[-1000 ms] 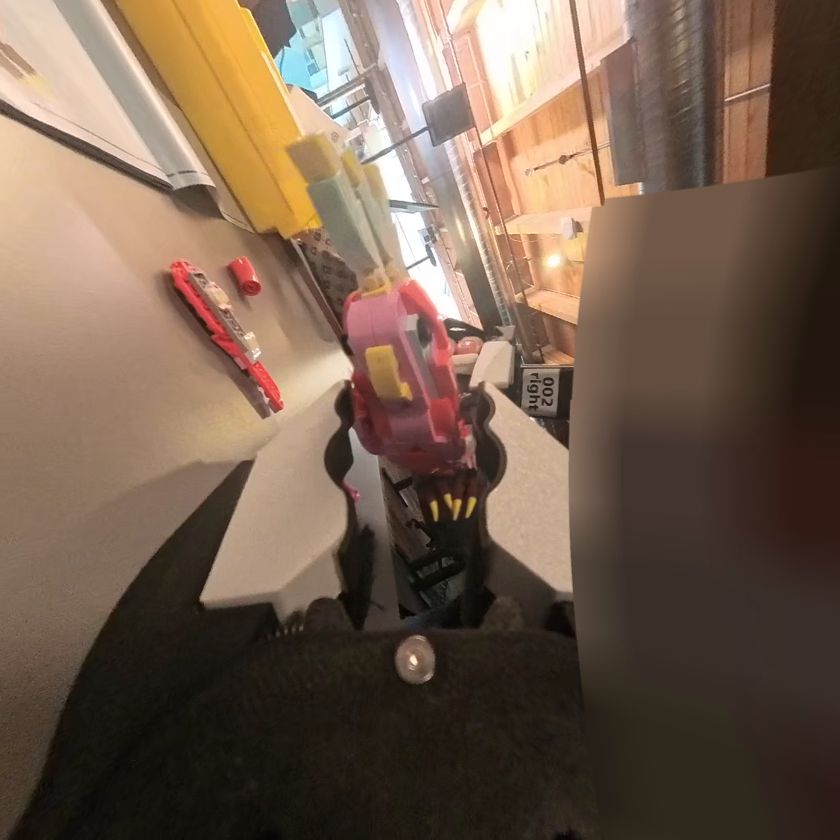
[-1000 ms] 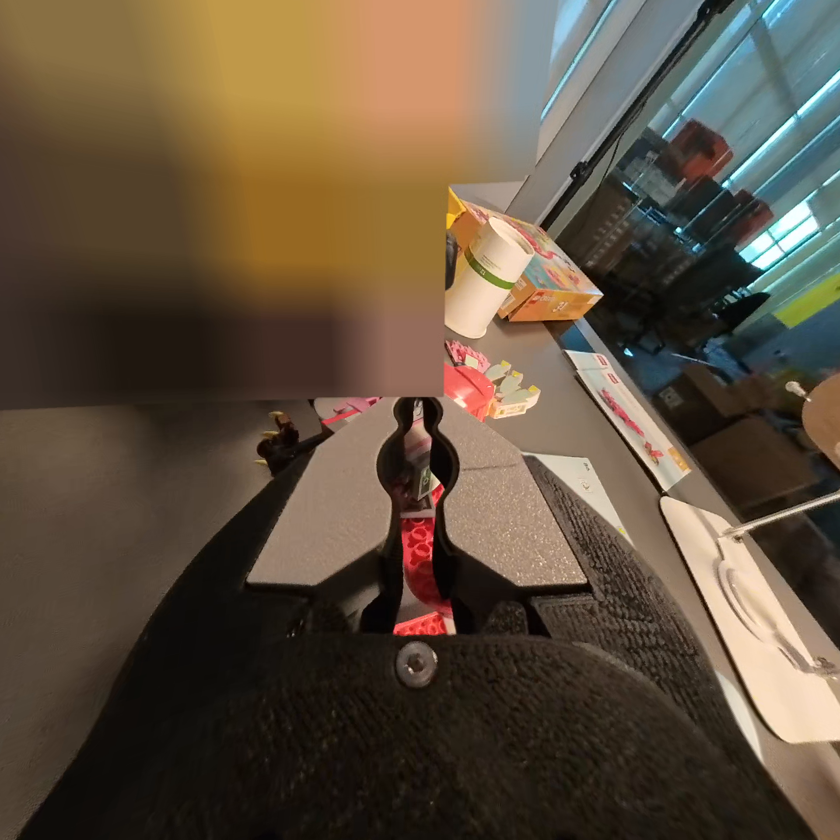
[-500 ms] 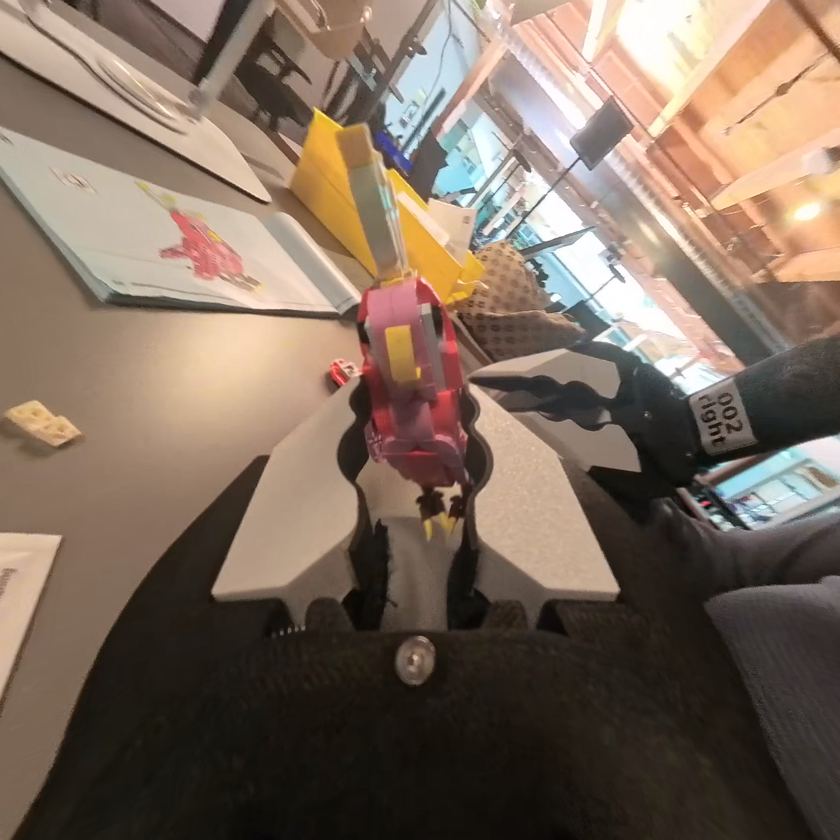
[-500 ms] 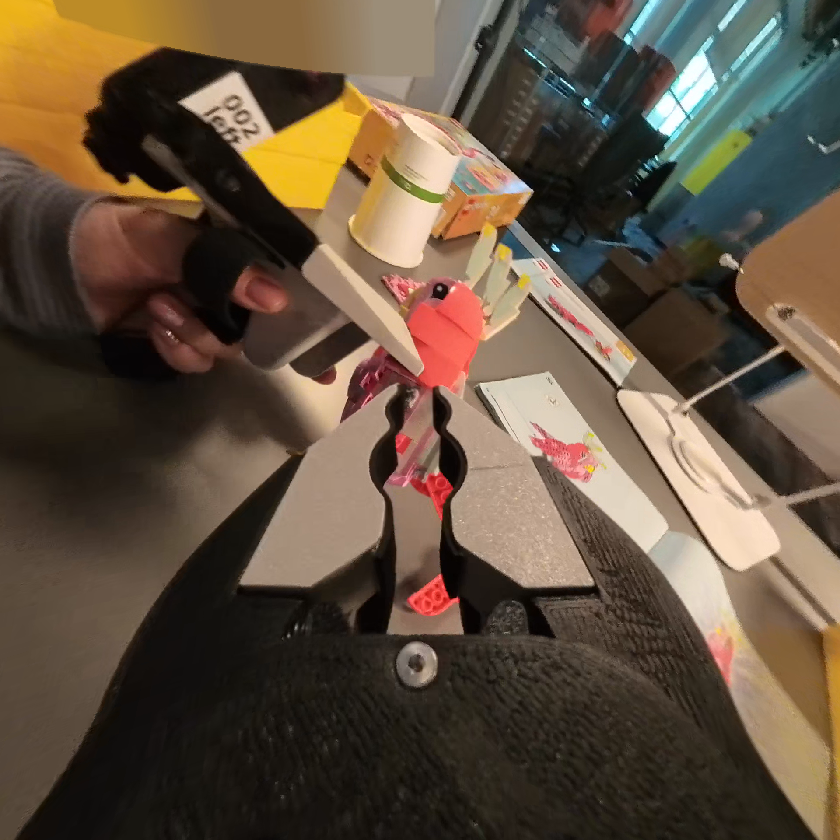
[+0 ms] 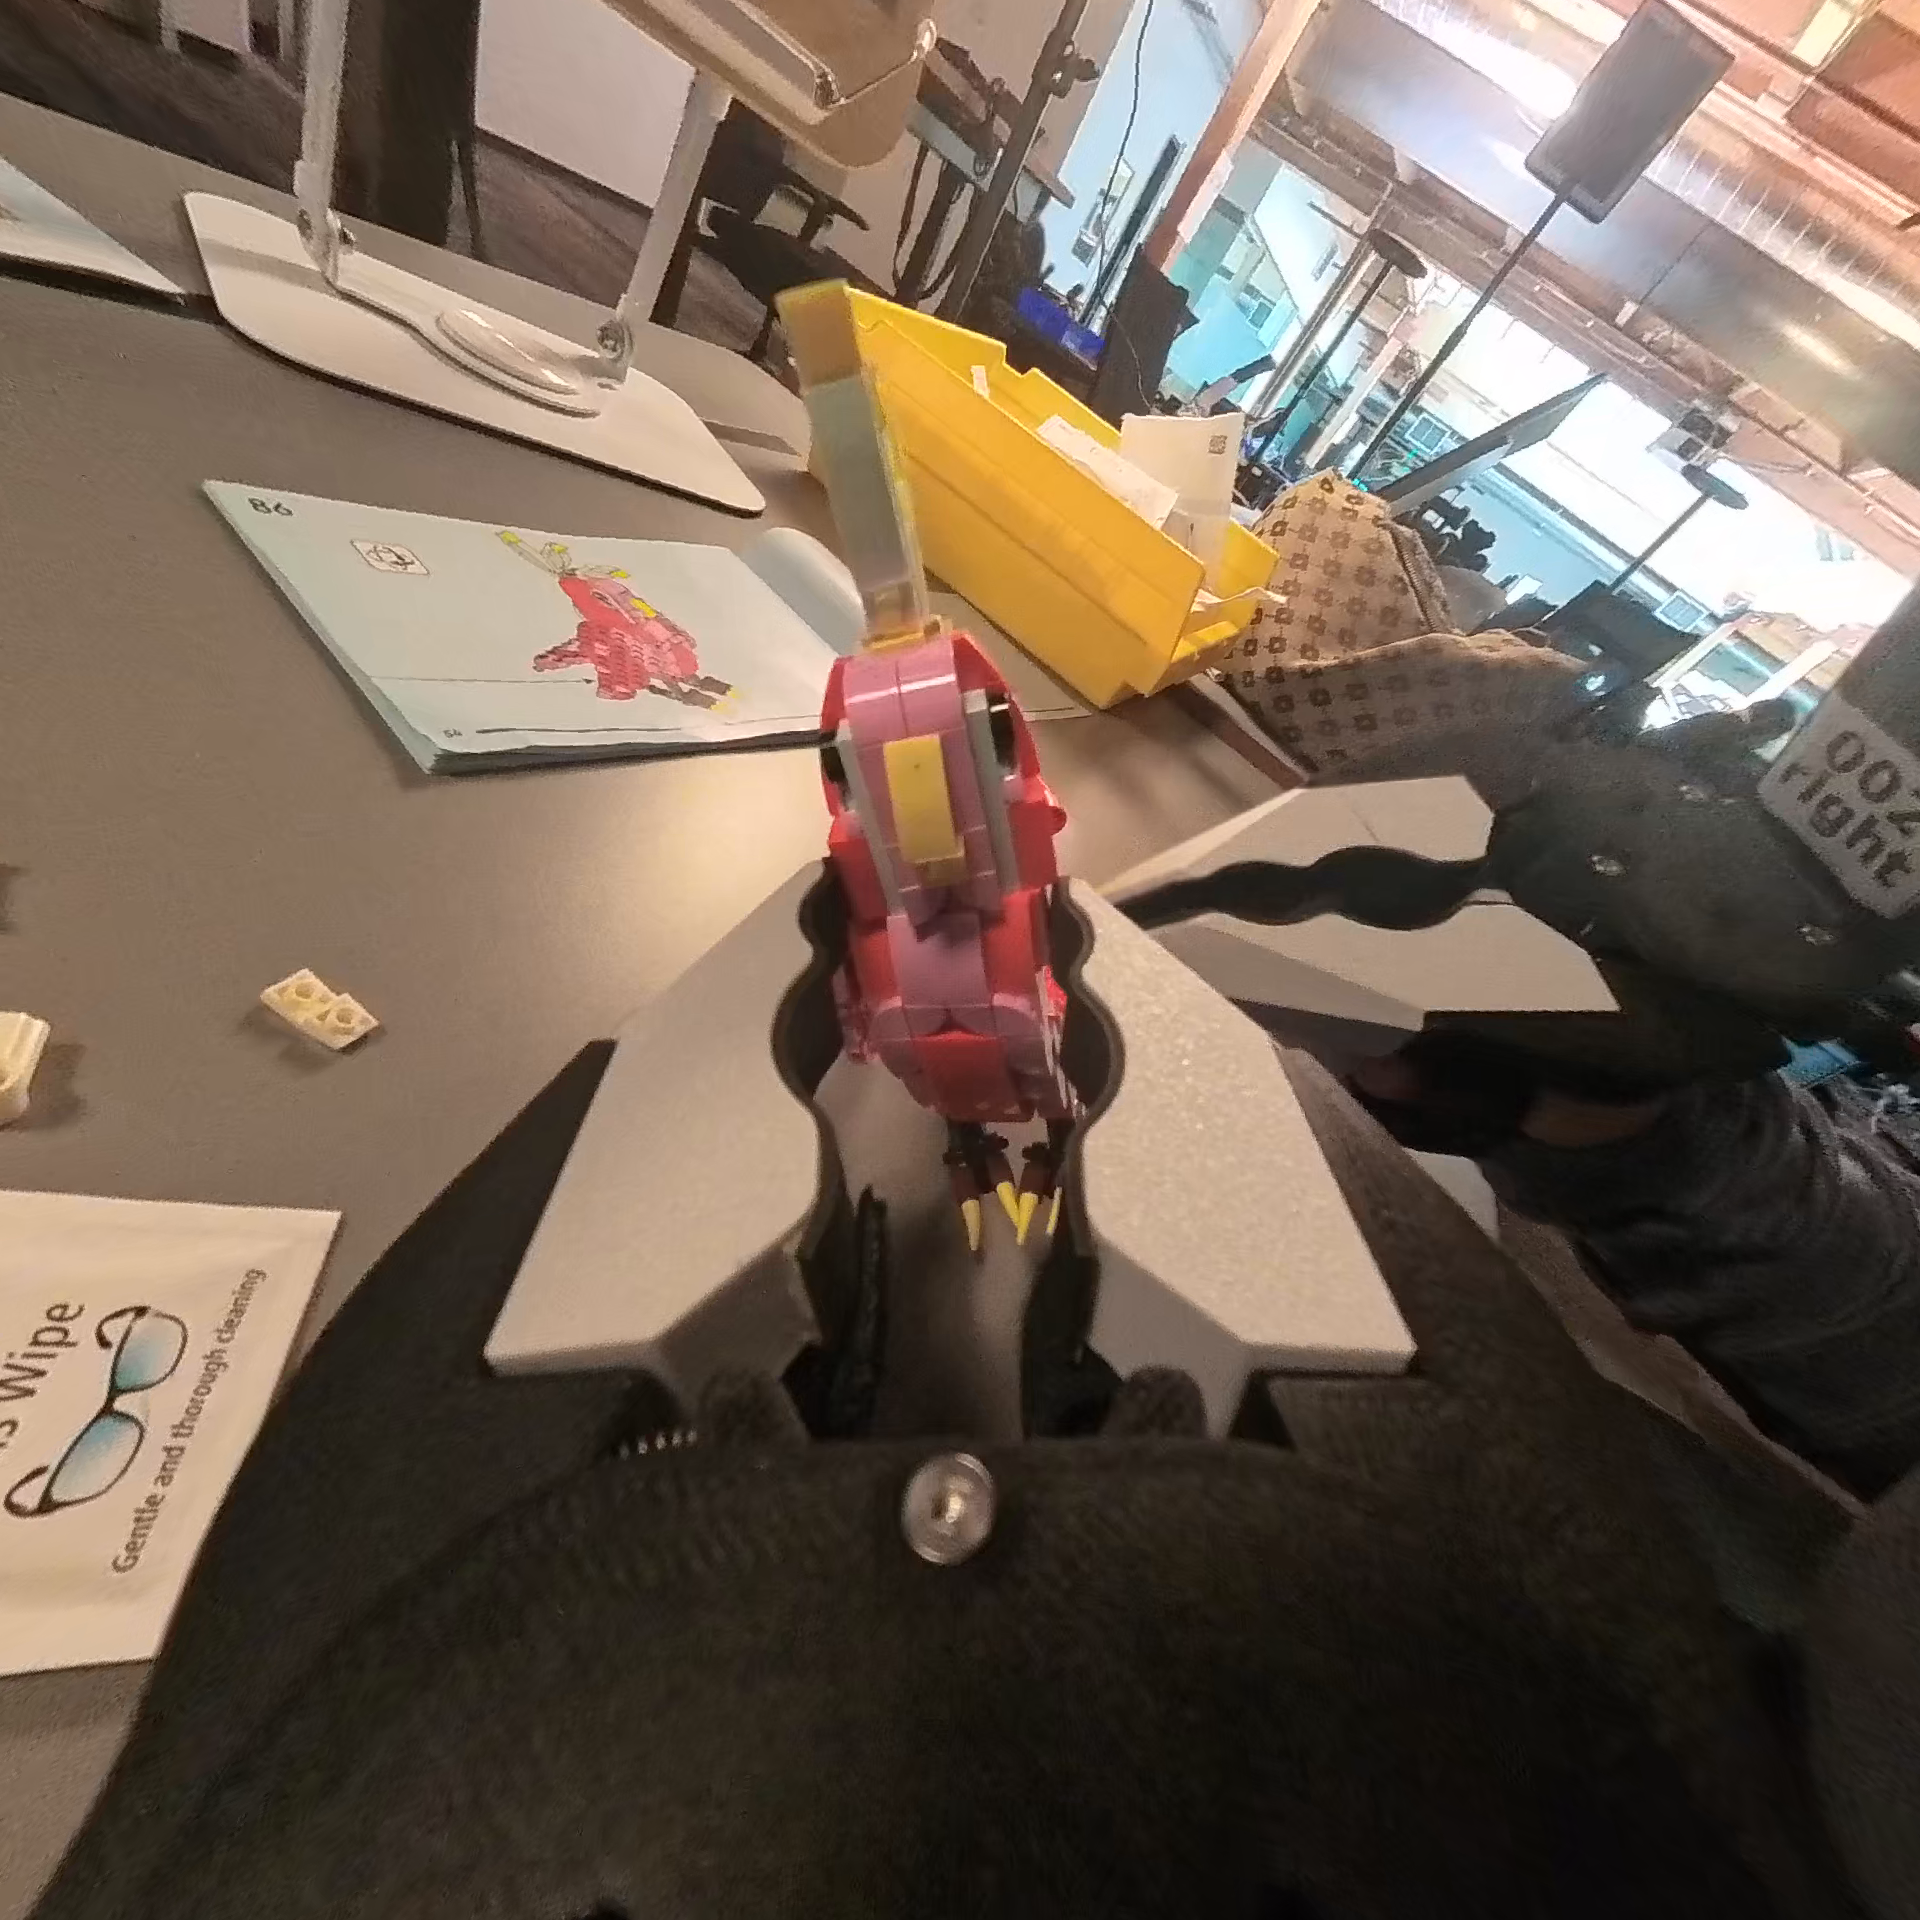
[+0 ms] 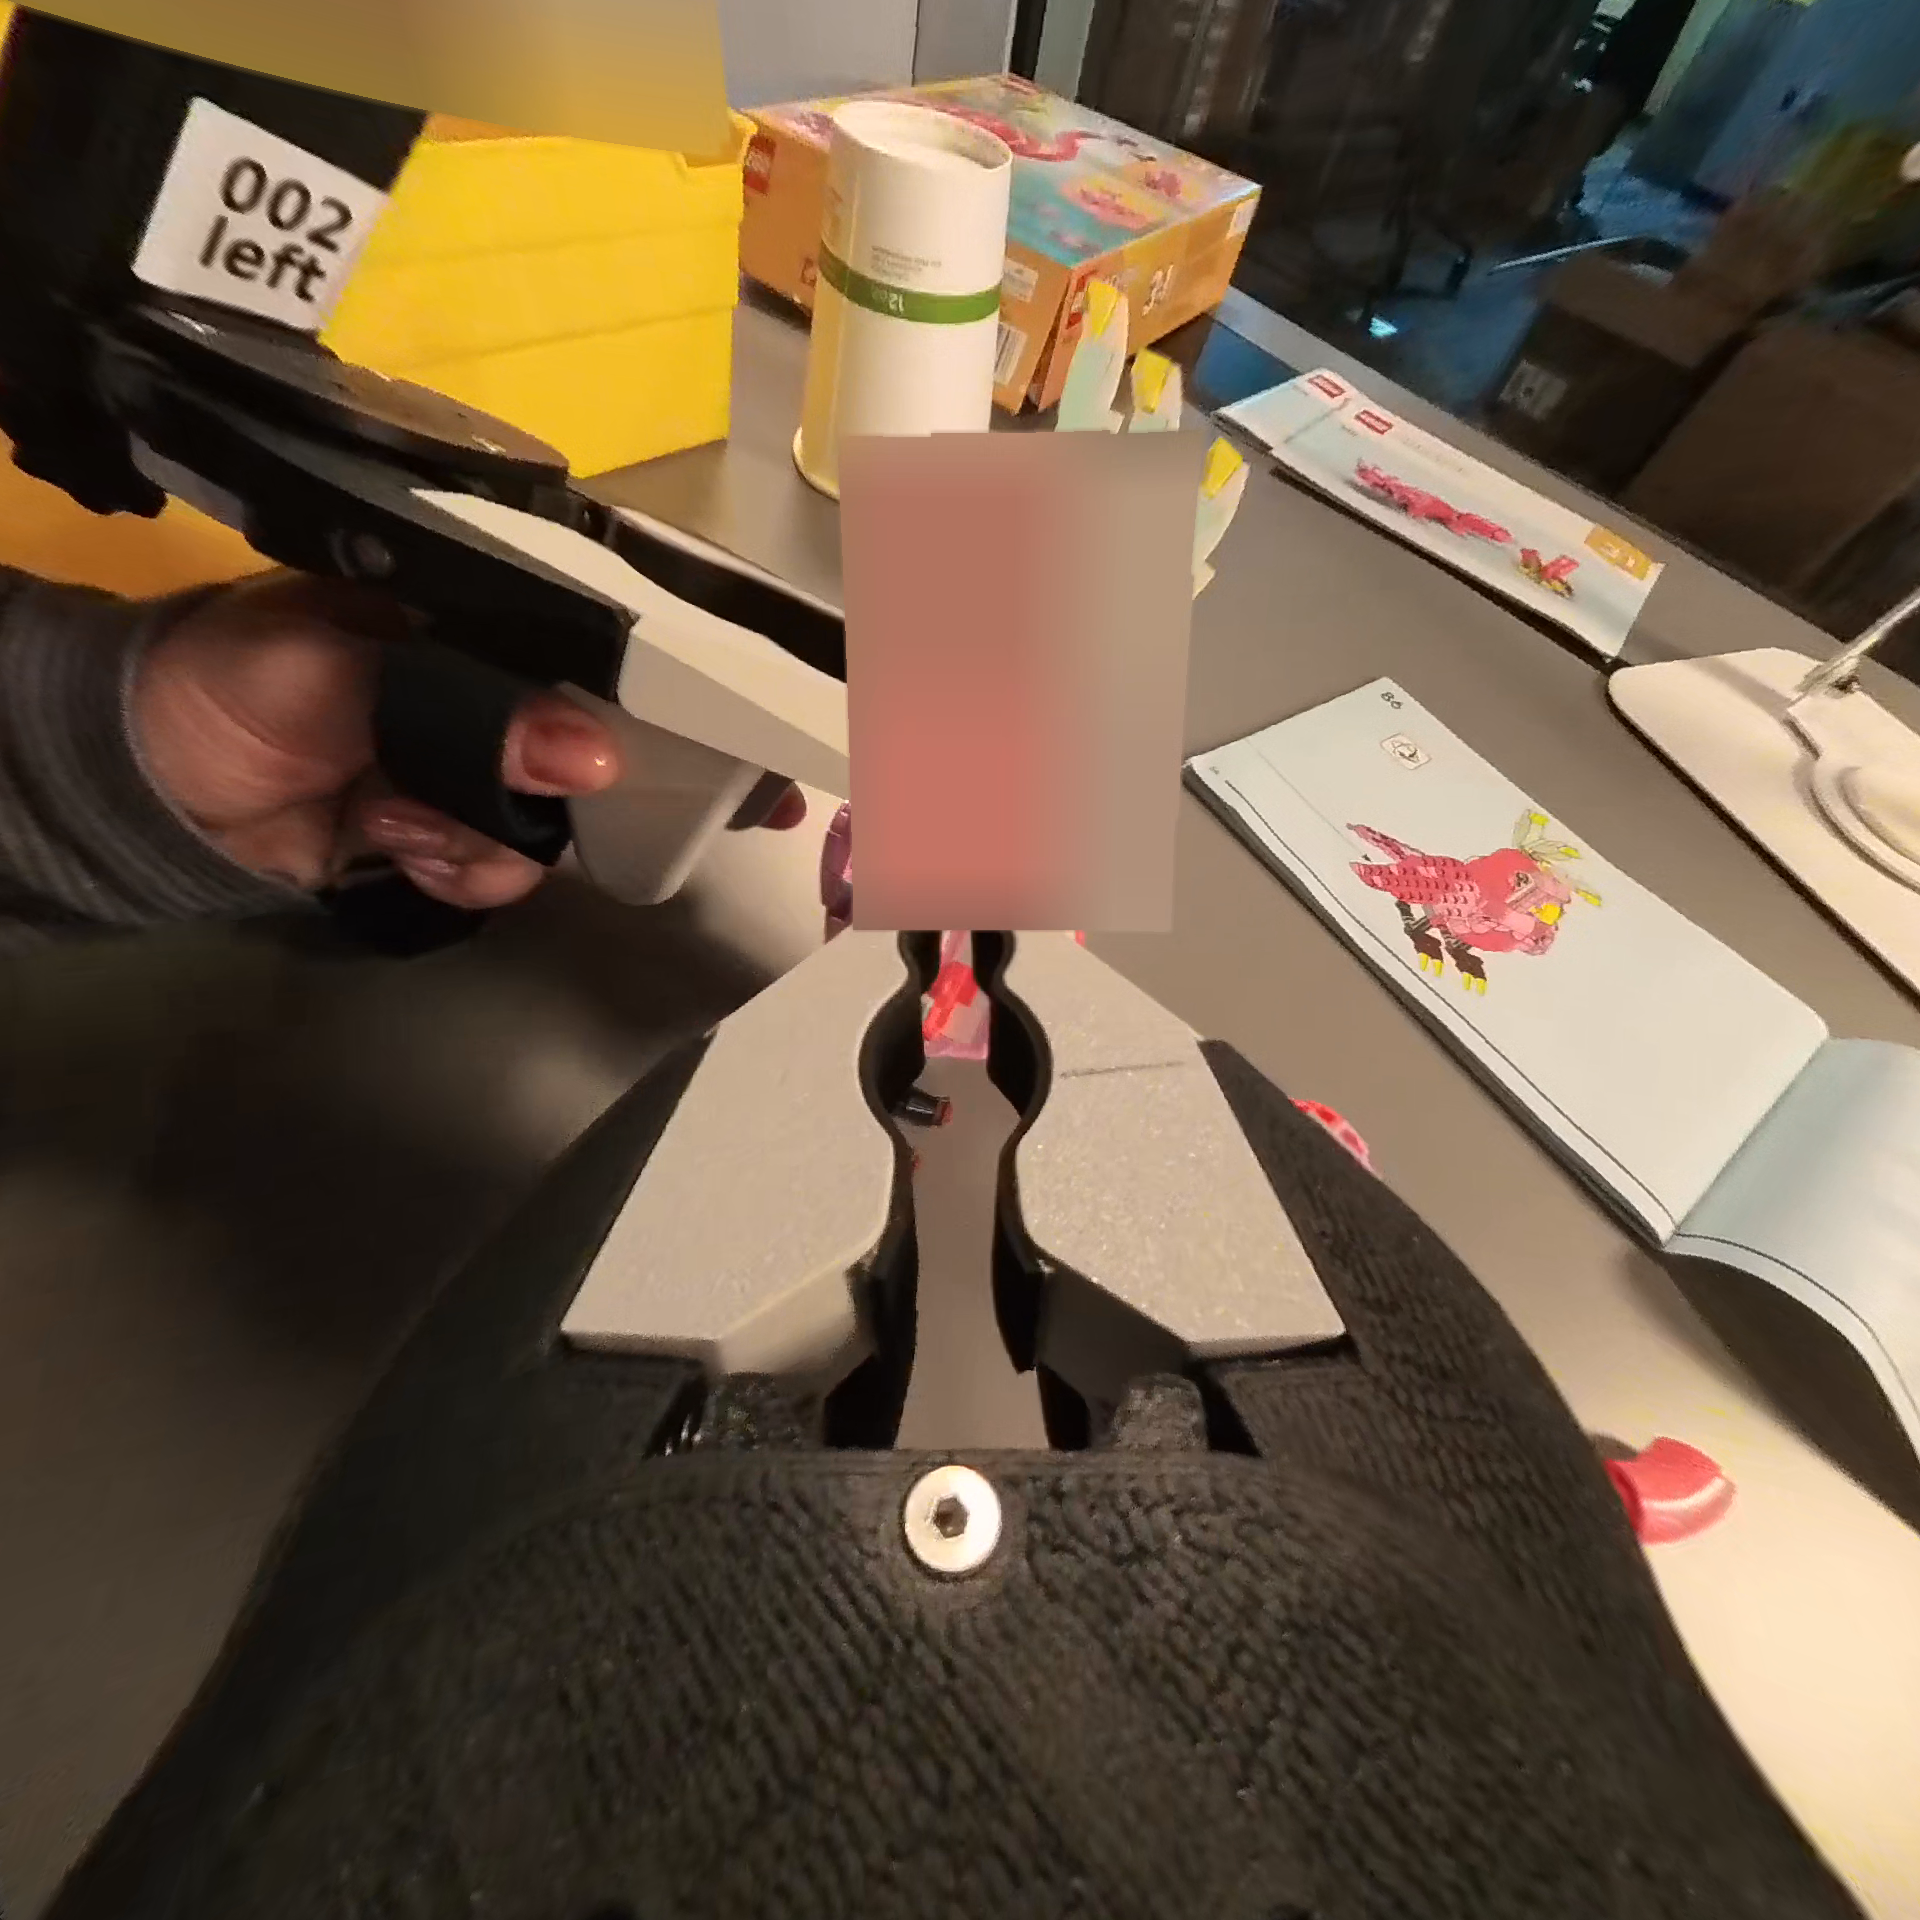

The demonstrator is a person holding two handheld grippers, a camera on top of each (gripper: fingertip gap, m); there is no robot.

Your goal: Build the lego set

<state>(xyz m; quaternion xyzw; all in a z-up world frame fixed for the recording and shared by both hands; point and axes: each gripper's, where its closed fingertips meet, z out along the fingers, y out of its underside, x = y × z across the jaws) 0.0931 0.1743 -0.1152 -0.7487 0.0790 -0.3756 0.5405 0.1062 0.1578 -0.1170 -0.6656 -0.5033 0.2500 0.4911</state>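
Above the matte grey table (image 5: 312, 883), left claw (image 5: 948, 971) clamps a blocky pink-red brick bird (image 5: 940, 883); right claw (image 5: 1195, 904) is pressed closed.

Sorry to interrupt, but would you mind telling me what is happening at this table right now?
A person is working with a two-finger gripper in each hand. The left gripper holds a red and pink brick-built bird upright above the grey table, its fingers closed on the bird's body. The right gripper sits just beside it with its jaws closed. An open instruction booklet showing the bird, a yellow bin and a loose cream brick lie nearby.
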